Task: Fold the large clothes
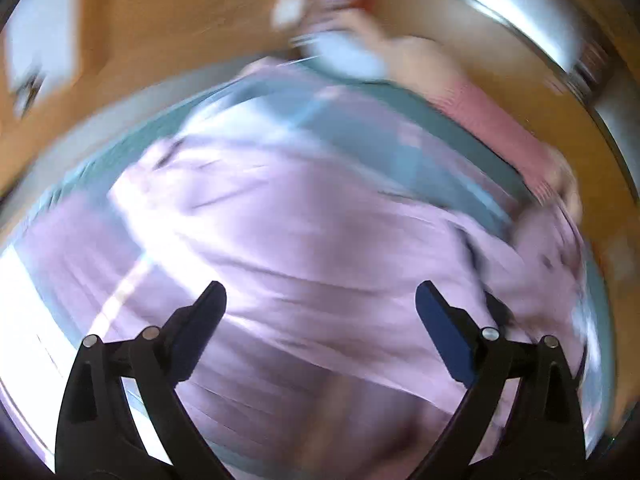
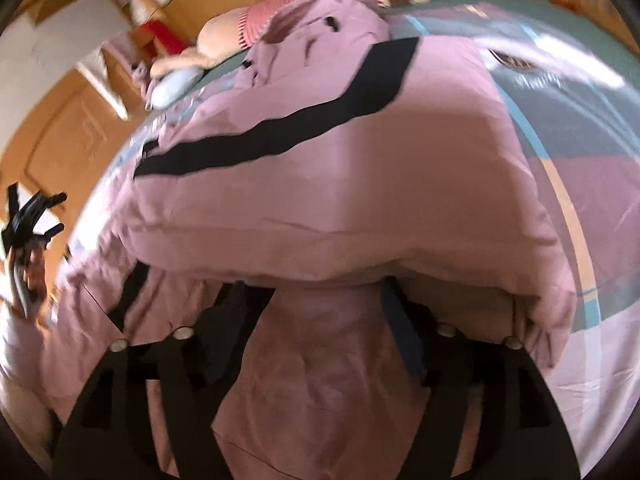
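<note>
While blurred by motion, a pink garment (image 1: 304, 248) spread across the middle of the left wrist view, over a teal patterned bed cover (image 1: 400, 128). Left hand-held gripper (image 1: 320, 300) wide open at bottom, holding nothing. In the right wrist view, right hand-held gripper (image 2: 316, 296) open at bottom centre, tips tucked beneath the garment's folded edge; black stripe (image 2: 280, 120) upper centre.
</note>
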Available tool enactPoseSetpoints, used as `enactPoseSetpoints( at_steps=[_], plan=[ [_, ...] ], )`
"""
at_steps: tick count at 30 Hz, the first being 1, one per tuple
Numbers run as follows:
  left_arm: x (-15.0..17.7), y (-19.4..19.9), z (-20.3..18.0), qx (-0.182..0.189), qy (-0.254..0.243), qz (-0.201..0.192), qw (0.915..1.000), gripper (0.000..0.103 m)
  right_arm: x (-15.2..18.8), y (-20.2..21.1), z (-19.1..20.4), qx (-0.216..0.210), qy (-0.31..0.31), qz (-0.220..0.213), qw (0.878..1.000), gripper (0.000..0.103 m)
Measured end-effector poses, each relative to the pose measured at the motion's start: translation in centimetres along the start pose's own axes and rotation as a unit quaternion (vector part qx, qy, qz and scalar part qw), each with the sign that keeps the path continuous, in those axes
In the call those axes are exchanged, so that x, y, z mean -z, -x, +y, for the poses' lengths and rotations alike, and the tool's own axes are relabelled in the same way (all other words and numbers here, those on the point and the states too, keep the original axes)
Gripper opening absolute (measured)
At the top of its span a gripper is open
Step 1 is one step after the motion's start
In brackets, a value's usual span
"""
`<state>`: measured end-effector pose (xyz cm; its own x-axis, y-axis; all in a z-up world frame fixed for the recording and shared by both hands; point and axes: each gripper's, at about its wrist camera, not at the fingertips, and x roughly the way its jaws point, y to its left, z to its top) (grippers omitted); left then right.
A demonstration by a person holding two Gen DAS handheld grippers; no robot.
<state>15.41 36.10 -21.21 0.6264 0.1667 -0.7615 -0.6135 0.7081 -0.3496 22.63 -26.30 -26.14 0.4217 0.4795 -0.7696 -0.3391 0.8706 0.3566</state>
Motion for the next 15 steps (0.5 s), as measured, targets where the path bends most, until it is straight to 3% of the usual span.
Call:
enactPoseSetpoints(
  at_steps=[4, 9, 12, 13, 15],
  plan=[
    [-1.0, -2.3, 7.0, 0.055, 0.1, 0.012, 0.9934, 0.095, 0.3, -0.5, 0.3, 0.002, 0.02, -0.001, 1.0, 0.085],
    [-1.1, -5.1, 10.1, 0.01, 0.122, 0.043, 0.9915, 0.096, 0.5, -0.3, -0.2, -0.013, 0.013, -0.007, 1.0, 0.086],
    [-1.5, -5.4, 10.0, 0.007, 0.111, 0.031, 0.9933, 0.097, 0.4, -0.4, -0.1, -0.016, 0.016, -0.007, 1.0, 0.088],
    [-1.8, -5.5, 9.5, 0.012, 0.104, 0.028, 0.9942, 0.095, 0.5, -0.4, -0.1, -0.015, 0.019, -0.007, 1.0, 0.089],
    [-2.2, -6.1, 8.9, 0.023, 0.098, 0.031, 0.9944, 0.073, 0.5, -0.4, 0.1, -0.015, 0.021, -0.008, 1.0, 0.09]
  ],
)
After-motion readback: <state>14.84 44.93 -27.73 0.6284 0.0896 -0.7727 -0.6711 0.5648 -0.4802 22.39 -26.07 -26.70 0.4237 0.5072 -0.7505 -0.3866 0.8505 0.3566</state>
